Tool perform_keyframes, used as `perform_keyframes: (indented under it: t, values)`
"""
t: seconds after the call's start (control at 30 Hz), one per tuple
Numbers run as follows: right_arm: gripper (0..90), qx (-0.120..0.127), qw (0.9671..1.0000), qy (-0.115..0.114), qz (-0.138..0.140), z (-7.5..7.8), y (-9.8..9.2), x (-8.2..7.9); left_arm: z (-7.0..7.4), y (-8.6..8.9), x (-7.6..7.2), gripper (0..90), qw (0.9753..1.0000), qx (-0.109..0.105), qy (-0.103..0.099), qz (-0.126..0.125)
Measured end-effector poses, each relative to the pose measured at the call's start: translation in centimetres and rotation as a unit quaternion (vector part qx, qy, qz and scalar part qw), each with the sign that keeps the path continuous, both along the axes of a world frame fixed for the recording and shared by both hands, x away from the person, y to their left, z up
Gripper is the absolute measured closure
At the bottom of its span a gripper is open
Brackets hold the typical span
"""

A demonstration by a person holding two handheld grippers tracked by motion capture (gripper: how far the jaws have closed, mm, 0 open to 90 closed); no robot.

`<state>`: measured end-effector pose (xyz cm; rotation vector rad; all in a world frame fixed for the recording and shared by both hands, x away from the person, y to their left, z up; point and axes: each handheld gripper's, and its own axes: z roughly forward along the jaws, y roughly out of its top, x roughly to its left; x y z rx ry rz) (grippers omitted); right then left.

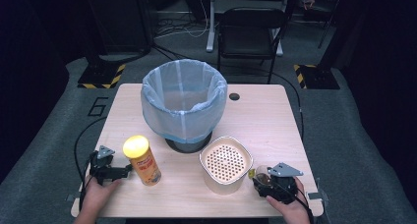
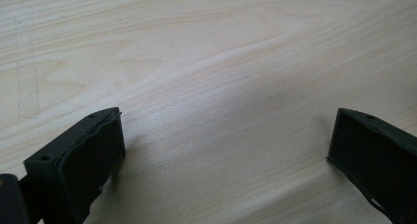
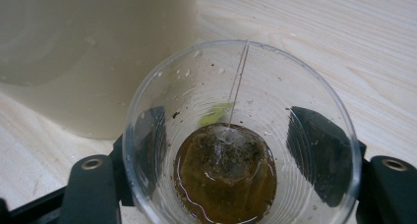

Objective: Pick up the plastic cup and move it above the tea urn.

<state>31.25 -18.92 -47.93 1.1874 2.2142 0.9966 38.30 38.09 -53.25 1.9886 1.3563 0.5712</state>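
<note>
Jaws of the right gripper (image 3: 236,150) clasp one clear plastic cup (image 3: 241,135) from both sides at the table's (image 1: 265,116) five o'clock corner, one soaked tea bag (image 3: 226,172) lying in its bottom, and the cup stands just beside the single cream strainer tub (image 1: 225,164). Left gripper (image 1: 123,171) at seven o'clock gapes wide over bare wood, gripping nothing, its tips just beside the one yellow-lidded can (image 1: 142,160). One lined bin (image 1: 183,103) stands at twelve o'clock.
</note>
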Motion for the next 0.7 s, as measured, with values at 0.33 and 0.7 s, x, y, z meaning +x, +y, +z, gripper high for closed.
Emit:
perform_keyframes:
  t: [0.33, 0.7]
  values:
    - [33.3, -0.003, 0.9998, -0.007, 0.019, 0.02, -0.27, 0.09, -0.01, -0.01, -0.01, 0.1, 1.0, -0.001, 0.0, 0.001]
    - [34.7, -0.008, 0.9994, -0.007, 0.034, 0.3, -0.84, 0.27, 0.0, -0.01, -0.01, 0.1, 1.0, -0.001, 0.0, 0.001]
